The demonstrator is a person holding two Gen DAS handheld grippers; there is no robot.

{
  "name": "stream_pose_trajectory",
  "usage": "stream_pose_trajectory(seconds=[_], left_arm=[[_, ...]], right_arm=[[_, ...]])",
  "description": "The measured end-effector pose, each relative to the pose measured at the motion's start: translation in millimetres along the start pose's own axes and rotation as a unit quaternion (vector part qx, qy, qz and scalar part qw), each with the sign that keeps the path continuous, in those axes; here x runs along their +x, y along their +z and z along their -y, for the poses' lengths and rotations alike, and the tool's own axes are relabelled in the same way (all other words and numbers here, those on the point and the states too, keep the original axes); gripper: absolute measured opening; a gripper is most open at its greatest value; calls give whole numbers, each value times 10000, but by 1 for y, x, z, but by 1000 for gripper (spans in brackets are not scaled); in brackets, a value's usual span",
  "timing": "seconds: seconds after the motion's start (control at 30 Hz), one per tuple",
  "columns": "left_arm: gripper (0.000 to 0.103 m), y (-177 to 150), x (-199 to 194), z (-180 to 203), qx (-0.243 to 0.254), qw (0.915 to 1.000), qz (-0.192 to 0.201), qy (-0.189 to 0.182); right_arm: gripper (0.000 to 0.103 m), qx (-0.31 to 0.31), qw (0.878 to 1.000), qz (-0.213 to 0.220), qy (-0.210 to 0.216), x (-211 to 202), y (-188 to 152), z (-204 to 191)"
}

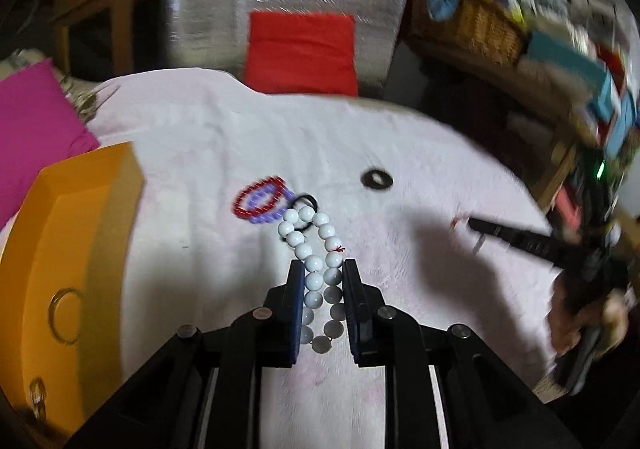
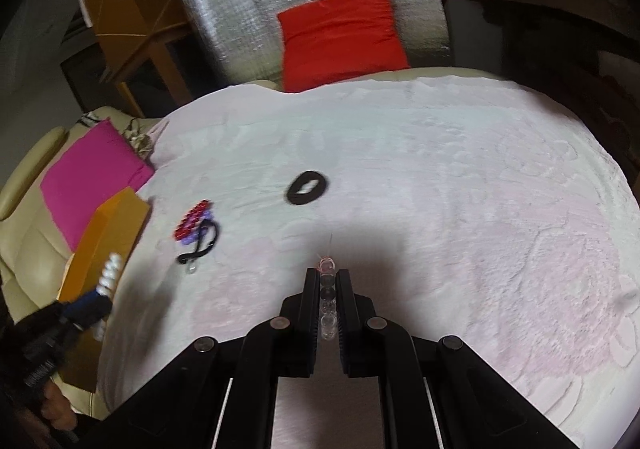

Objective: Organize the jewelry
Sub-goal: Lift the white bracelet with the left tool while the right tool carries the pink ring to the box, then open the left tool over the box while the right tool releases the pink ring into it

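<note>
At nine o'clock in your left wrist view, an orange box (image 1: pixel 76 249) sits on the pale pink cloth (image 1: pixel 280 137), a magenta cushion (image 1: pixel 36 125) behind it. Toward the centre lie a red bead bracelet (image 1: pixel 240 201) and a purple bead bracelet (image 1: pixel 264 205), nested together, with a black cord (image 1: pixel 306 203) touching them at their three o'clock. Your left gripper (image 1: pixel 322 281) at six o'clock is clenched on a white bead bracelet (image 1: pixel 316 249), whose loop sticks out past the fingertips toward twelve. A black ring (image 1: pixel 377 179) lies alone at one o'clock. Your right gripper (image 1: pixel 476 225) enters at three o'clock, blurred.

In your right wrist view, the left gripper (image 2: pixel 104 289) shows at eight o'clock with the white beads in front of the box. Your right gripper at six o'clock is closed on a string of clear beads (image 2: pixel 327 305), a pink thread (image 2: pixel 326 263) at the tips.
</note>
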State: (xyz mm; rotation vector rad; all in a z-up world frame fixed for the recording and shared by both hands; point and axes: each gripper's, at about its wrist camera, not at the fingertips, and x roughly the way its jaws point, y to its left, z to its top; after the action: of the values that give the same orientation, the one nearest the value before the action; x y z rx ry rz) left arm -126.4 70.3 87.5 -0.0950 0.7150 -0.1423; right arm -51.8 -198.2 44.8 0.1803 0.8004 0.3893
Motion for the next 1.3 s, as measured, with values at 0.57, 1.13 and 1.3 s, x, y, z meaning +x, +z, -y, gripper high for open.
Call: stream_pose_trajectory(seconds=[0.57,1.13,1.3], left_arm=[[20,-34,-93,-156,-898,9827,321,1587],[20,-72,-68,-190,-1073,9810,-210,1601],[58,-72,-67,-189,-1128,9786,-201,1710]], right_arm=[[9,-898,9858,-285,1390,32,5,-220],[10,-1145,9809,-639,1433,126,26,-349],[61,-528,9834,-707,1583,130,35,-326]])
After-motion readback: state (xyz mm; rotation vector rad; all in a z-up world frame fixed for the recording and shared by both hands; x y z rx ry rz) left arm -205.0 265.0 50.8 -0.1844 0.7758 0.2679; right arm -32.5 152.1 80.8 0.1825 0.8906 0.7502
